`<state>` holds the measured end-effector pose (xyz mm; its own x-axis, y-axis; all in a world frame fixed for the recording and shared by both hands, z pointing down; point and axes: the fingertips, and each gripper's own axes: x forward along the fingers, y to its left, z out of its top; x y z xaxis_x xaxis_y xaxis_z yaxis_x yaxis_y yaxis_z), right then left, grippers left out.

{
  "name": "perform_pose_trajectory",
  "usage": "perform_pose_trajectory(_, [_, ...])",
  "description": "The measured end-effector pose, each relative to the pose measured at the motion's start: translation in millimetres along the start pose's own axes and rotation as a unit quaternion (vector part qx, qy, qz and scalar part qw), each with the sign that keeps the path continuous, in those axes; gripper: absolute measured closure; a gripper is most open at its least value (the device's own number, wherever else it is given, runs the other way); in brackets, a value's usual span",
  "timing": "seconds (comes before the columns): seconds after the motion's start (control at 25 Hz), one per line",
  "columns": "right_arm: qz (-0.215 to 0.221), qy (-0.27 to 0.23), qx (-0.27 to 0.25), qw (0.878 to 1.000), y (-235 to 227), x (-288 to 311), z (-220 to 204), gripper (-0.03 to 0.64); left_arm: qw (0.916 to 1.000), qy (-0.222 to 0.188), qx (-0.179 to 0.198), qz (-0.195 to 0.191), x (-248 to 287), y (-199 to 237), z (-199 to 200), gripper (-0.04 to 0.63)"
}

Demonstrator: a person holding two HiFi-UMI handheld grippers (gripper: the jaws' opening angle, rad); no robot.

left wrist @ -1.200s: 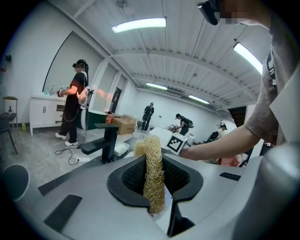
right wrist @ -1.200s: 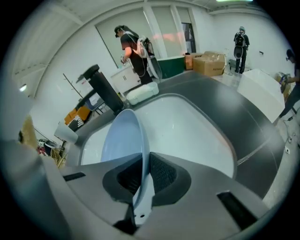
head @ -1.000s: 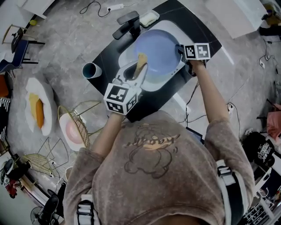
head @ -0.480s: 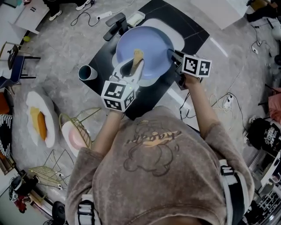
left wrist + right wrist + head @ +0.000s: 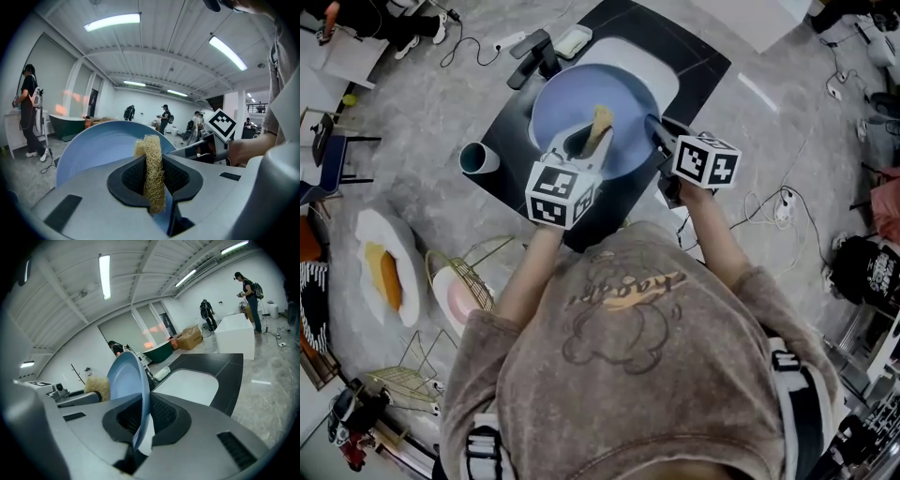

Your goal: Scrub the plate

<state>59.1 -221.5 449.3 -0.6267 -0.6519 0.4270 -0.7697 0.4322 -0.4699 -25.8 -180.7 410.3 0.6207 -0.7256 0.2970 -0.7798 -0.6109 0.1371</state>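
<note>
A light blue plate (image 5: 581, 103) is held up over the black counter, tilted, in the head view. My right gripper (image 5: 658, 131) is shut on its right rim. In the right gripper view the plate (image 5: 127, 376) stands on edge, its rim pinched between the jaws of the right gripper (image 5: 140, 420). My left gripper (image 5: 584, 142) is shut on a tan loofah sponge (image 5: 600, 122), which reaches over the plate's face. The left gripper view has the sponge (image 5: 153, 168) clamped upright in front of the plate (image 5: 93, 145).
A white sink basin (image 5: 664, 67) is set in the black counter (image 5: 698, 56), with a dark faucet (image 5: 530, 47) and a soap dish (image 5: 574, 40) behind. A teal cup (image 5: 476, 157) stands at the counter's left. On the floor are a wire rack (image 5: 473, 267) and plates (image 5: 384, 267).
The plate has come up out of the basin and tilted, carried by the right gripper. The left gripper with the sponge has stayed at the plate's face.
</note>
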Motion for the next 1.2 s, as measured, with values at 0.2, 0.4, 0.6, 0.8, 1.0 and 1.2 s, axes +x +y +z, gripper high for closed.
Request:
perform_pose_trajectory(0.2, [0.003,-0.009,0.004,1.000,7,-7,-1,0.591,0.9994,0.022,0.024,-0.010,13,-13,-7,0.517])
perform_pose_trajectory(0.4, [0.010,-0.008,0.008,1.000,16,-13,-7,0.592,0.9979,0.049,0.042,-0.006,17,-17,-18,0.517])
perform_pose_trajectory(0.6, [0.015,-0.009,-0.003,1.000,24,-20,-9,0.591,0.9965,0.060,0.058,-0.001,16,-22,-20,0.517])
perform_pose_trajectory(0.8, [0.019,-0.005,-0.010,1.000,27,-22,-14,0.591,0.9956,0.060,0.072,0.001,17,-20,-15,0.517])
perform_pose_trajectory(1.0, [0.019,0.000,-0.006,1.000,28,-24,-21,0.588,0.9958,0.062,0.067,0.011,14,-4,-14,0.517])
perform_pose_trajectory(1.2, [0.015,-0.007,0.004,1.000,25,-28,-22,0.584,0.9946,0.073,0.065,0.036,7,19,-16,0.517])
